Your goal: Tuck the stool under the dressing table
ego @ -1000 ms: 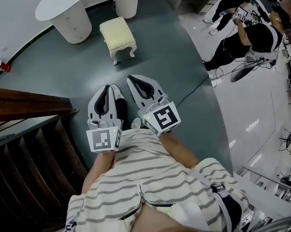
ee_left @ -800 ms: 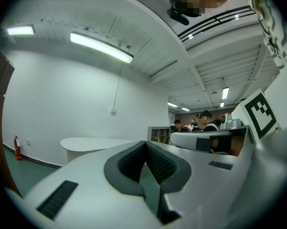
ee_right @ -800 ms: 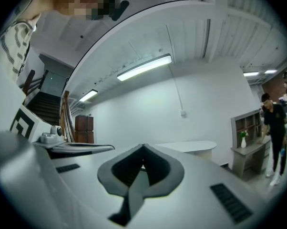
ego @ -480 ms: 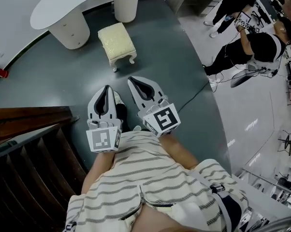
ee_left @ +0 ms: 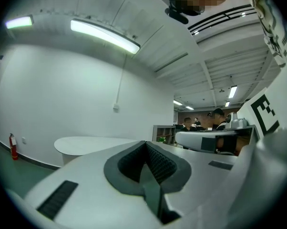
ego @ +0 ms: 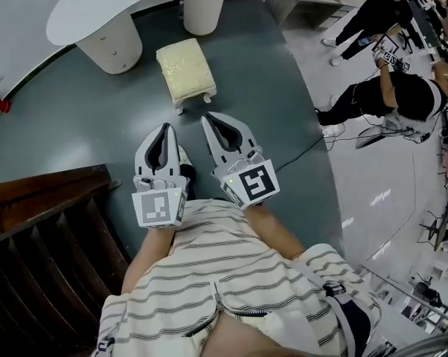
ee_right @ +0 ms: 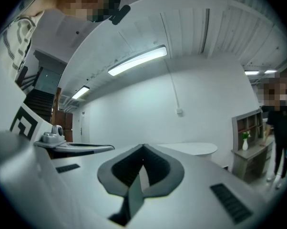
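Stool (ego: 185,69): cream padded seat, white legs. It stands on the dark green floor (ego: 75,125), just in front of the white dressing table (ego: 127,2) and not under its top.
Left tongs (ego: 164,129): clenched, empty.
Right tongs (ego: 213,120): clenched, empty, beside the left and near the stool without touching it.

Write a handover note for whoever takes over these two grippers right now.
Left gripper: jaws shut, empty.
Right gripper: jaws shut, empty.
Stool: on the floor in front of the dressing table, not under it; neither gripper touches it.
Done: nothing on the stool yet.
Left: reach the stool, then push it in under the table.
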Motion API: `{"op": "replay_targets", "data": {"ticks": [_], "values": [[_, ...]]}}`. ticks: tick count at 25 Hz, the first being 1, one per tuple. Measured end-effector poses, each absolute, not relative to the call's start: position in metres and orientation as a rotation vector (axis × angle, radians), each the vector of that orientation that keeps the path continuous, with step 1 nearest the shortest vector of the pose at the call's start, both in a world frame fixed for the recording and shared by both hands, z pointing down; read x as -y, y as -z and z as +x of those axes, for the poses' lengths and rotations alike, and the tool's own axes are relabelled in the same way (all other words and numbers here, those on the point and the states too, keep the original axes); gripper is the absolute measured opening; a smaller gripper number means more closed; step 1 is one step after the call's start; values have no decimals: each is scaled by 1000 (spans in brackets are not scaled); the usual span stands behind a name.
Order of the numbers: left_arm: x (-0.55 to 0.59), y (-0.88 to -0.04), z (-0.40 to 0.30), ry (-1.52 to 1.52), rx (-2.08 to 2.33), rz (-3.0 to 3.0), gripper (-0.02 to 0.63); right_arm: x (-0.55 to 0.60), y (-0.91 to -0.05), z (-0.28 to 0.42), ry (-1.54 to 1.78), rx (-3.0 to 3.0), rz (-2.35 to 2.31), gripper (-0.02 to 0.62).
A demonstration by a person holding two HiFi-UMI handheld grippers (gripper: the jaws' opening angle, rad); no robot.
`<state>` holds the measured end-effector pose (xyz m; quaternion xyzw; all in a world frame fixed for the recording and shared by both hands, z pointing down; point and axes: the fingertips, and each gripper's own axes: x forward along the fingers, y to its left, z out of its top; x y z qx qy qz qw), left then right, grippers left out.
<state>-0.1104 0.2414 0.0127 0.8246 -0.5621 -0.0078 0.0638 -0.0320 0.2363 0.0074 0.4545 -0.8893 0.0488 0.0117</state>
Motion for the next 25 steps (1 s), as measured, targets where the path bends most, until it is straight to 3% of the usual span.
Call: {"op": "replay_targets", "data": {"ticks": [25], "values": [[-57, -24, -131, -76, 1564, 2501, 6, -57, -14, -51, -236, 2641, 1498, 12]]}}
